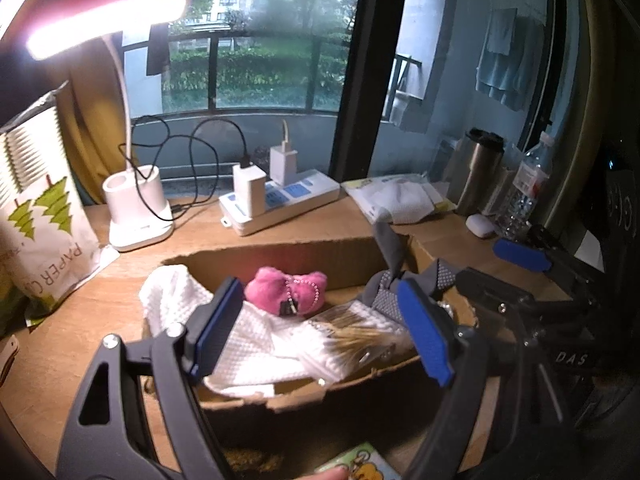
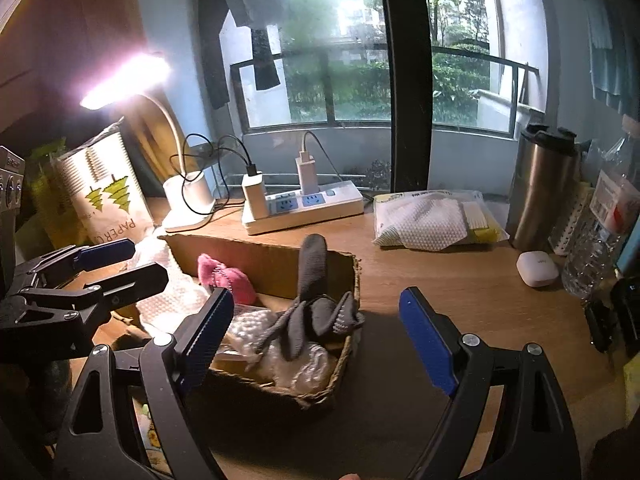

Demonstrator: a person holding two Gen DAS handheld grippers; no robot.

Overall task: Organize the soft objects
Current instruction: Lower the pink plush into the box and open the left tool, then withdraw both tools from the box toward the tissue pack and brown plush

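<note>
A: Where do the two tools stand?

B: The left hand-held gripper hangs over the near edge of the cardboard box, jaws apart, nothing between the pads. The right hand-held gripper is also spread wide and empty, at the box's near right corner.

A: So which step is this?

B: I'd judge a drop into the box is just done and both tools are free. Next calls for picking another soft thing; the white cloth on a packet, beyond the box's right side on the counter, looks a likely choice.

A: What's in the box?

B: A pink plush toy with a bead chain against the far wall, a white textured cloth spilling over the left wall, grey gloves with dotted palms at the right end, and clear packets beneath them.
</note>
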